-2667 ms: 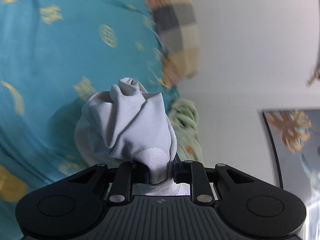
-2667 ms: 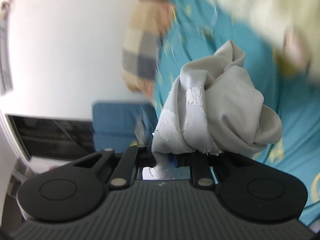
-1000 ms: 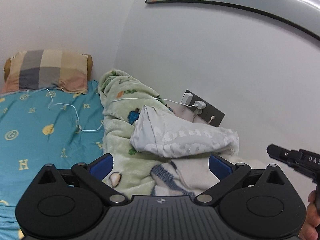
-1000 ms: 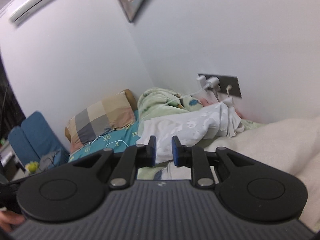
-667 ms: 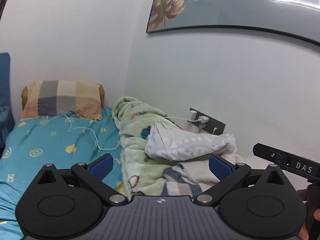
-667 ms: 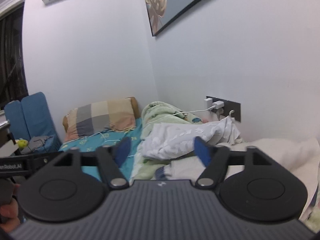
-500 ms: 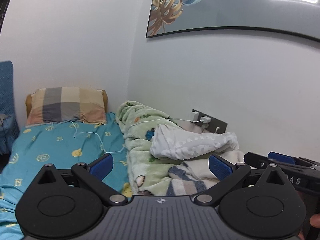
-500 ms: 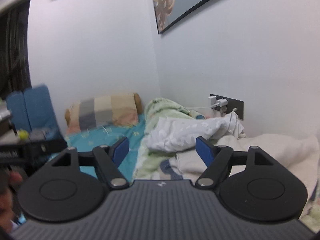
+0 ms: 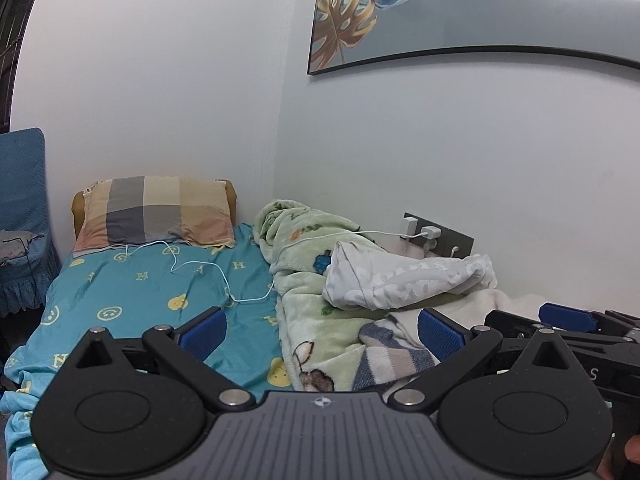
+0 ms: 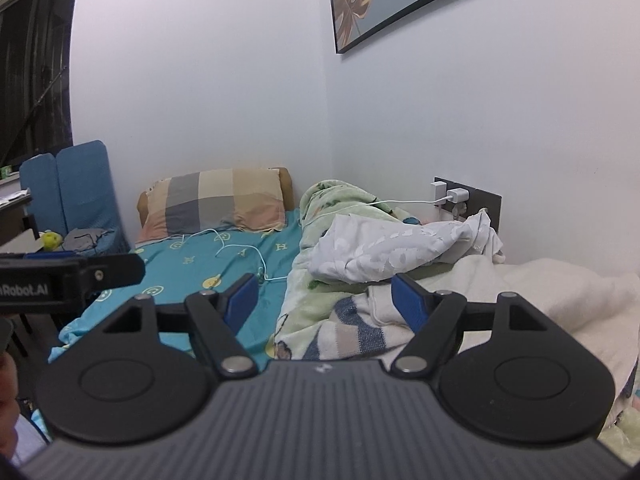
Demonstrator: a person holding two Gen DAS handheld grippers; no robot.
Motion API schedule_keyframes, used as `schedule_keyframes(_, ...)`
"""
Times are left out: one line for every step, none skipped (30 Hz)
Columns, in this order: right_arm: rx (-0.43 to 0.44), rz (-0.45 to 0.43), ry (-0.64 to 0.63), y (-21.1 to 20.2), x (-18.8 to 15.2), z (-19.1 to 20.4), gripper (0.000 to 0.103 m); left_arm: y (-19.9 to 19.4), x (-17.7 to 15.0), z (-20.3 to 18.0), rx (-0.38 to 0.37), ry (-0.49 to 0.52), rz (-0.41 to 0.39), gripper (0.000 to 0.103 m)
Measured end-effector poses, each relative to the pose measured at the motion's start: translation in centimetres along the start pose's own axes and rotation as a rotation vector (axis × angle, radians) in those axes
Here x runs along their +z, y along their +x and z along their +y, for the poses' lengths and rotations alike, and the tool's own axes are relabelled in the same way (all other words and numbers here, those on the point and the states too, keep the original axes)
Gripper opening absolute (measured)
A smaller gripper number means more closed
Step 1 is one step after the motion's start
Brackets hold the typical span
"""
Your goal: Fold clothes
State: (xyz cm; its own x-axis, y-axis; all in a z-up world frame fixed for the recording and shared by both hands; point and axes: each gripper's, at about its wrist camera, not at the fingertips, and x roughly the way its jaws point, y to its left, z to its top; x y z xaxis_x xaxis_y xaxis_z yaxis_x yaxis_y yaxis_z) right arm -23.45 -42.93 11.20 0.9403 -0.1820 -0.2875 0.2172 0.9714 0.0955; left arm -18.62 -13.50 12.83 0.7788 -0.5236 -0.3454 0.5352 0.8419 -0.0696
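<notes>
1. Hovering above bed: you had left gripper (image 9: 320,330) & right gripper (image 10: 324,296) both spread wide, nothing held.
2. White garment (image 9: 404,280) lay bunched atop green blanket (image 9: 304,320), near wall.
3. Best approach, imo: pinch two corners, lift, spread flat on blue sheet (image 9: 152,296).
</notes>
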Motion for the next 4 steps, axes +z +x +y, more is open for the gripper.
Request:
schedule_keyframes(0.001,0.007,0.004,0.09,-0.03,-0.01,0.075,0.06,-0.09,0.00,0.003,0.002,0.001,0.103)
schedule_keyframes(0.004,0.011,0.006,0.15,-0.06,0.06,0.075,0.11,-0.20,0.05,0.004,0.001,0.004,0.103)
schedule_keyframes(0.005,0.013,0.005,0.17,-0.11,0.15,0.075,0.17,-0.28,0.12,0.002,-0.001,0.008,0.103)
schedule_keyframes(0.003,0.014,0.004,0.18,-0.16,0.25,0.075,0.23,-0.35,0.20,-0.001,-0.003,0.012,0.103)
